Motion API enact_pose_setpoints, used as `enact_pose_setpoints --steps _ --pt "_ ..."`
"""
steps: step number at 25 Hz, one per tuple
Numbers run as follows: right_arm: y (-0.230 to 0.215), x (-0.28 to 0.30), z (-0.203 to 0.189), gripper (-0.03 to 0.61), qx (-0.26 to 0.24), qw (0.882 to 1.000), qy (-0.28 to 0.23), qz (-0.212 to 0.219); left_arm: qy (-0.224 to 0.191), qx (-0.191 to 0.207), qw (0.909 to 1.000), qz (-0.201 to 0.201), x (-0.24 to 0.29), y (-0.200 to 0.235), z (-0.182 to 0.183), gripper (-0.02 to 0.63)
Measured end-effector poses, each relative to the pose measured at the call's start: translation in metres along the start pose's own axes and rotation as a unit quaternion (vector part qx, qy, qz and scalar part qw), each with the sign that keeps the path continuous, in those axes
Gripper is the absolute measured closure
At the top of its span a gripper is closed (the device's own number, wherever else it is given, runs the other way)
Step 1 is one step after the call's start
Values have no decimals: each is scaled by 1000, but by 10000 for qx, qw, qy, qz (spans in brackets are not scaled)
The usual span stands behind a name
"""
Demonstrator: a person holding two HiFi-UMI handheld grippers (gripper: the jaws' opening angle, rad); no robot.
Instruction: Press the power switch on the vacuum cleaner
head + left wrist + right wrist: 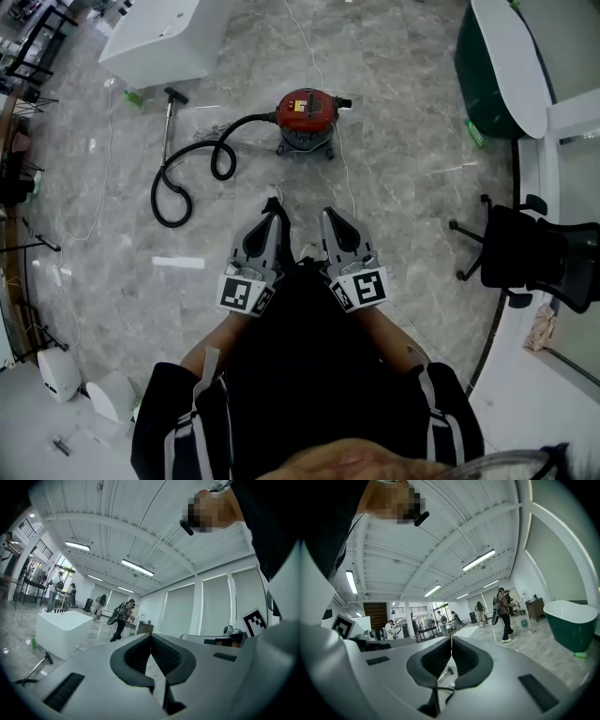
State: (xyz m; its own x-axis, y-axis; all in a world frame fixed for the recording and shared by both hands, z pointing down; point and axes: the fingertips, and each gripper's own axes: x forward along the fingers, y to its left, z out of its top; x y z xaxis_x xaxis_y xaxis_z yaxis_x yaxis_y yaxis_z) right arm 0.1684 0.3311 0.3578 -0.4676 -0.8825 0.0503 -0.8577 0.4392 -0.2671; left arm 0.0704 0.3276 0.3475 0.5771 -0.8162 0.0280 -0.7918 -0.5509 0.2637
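The red vacuum cleaner [305, 116] stands on the grey marble floor ahead of me. Its black hose [184, 180] loops to the left and ends in a metal wand [169, 120]. A thin white cord [348, 184] runs back from it toward me. My left gripper [275, 202] and right gripper [328, 214] are held side by side close to my body, well short of the vacuum. Both point toward it. In the left gripper view the jaws [151, 635] are shut on nothing. The right gripper [451, 637] is also shut and holds nothing.
A white rectangular tub [155, 42] stands at the far left, a dark green tub with a white rim [506, 66] at the far right. A black office chair [536, 259] is at my right. Small white devices [58, 373] lie at lower left. People stand far off [505, 613].
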Motion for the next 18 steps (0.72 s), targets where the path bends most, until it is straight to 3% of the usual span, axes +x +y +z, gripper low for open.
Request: enact_pose_setpoints --steps 6,11,18 --pt "-30 39 -9 558 -64 9988 402 -256 120 -351 9993 -95 49 32 -6 595" --pt "-52 108 2 558 -95 9985 473 -245 269 -508 9979 -286 96 72 -6 595" --pt "-74 224 5 558 -474 9942 904 -350 224 -570 9980 -176 171 164 31 595"
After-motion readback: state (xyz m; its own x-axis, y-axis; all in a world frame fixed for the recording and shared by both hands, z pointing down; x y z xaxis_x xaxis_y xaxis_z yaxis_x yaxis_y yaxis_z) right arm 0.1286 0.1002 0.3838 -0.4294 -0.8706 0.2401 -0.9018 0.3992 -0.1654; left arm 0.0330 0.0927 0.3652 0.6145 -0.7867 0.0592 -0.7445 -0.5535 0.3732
